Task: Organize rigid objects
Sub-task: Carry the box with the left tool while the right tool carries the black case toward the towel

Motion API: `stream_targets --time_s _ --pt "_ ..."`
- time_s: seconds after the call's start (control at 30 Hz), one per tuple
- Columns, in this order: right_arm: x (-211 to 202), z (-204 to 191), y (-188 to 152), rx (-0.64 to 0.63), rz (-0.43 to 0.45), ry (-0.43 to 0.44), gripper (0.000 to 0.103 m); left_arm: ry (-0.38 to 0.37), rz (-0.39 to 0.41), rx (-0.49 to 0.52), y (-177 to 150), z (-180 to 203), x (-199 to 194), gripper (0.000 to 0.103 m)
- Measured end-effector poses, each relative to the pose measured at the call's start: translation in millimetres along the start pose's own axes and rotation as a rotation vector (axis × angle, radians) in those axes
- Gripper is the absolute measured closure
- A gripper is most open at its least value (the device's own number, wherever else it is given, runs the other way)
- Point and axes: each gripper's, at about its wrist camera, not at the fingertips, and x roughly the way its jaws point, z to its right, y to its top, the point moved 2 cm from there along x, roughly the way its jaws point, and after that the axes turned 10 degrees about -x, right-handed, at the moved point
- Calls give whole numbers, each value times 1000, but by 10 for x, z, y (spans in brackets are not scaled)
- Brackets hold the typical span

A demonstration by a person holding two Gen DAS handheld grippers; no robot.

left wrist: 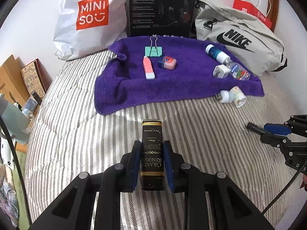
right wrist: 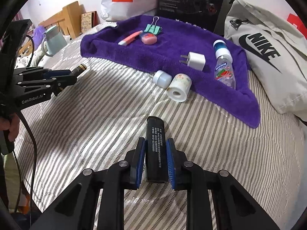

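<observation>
My left gripper point(left wrist: 152, 145) is shut on a black and gold "Grand Reserve" bottle point(left wrist: 152, 134), held above the striped bedcover. My right gripper point(right wrist: 155, 141) is shut on a flat black bar with white print point(right wrist: 155, 130). Ahead lies a purple towel point(left wrist: 172, 88). On it rest a green binder clip point(left wrist: 153, 50), a pink tube point(left wrist: 148, 68), a small pink jar point(left wrist: 167, 62), a blue and white bottle point(left wrist: 215, 52), a white charger point(left wrist: 220, 71) and a clear bottle point(left wrist: 238, 71). A white plug point(right wrist: 162, 78) and a white jar point(right wrist: 179, 87) lie at the towel's near edge.
Behind the towel stand a white Miniso bag point(left wrist: 86, 19) and a black box point(left wrist: 162, 7), with a grey Nike bag point(left wrist: 239, 40) to the right. A pale kettle point(right wrist: 53, 38) and wooden boards point(right wrist: 65, 17) are off the bed's left side. Striped bedcover point(left wrist: 76, 134) spreads below both grippers.
</observation>
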Motion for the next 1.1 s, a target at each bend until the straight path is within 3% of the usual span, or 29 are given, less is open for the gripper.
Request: stream_targets --time_s 0.4,0.7,0.8,0.87,1.0,1.1 --pt "-120 253 141 32 18 11 82 -15 20 8 399 86 -72 81" --pt "-180 454 430 48 53 26 82 -10 18 9 769 150 71 80" --pt "-150 543 566 52 63 29 84 -10 9 10 871 176 163 80" --pt "-98 642 676 60 66 30 92 -10 5 5 936 194 230 80" --pt "18 795 824 80 75 38 93 -23 -16 24 1008 276 365 80" --pt "165 833 808 60 30 11 93 -28 -23 18 1013 284 425 80"
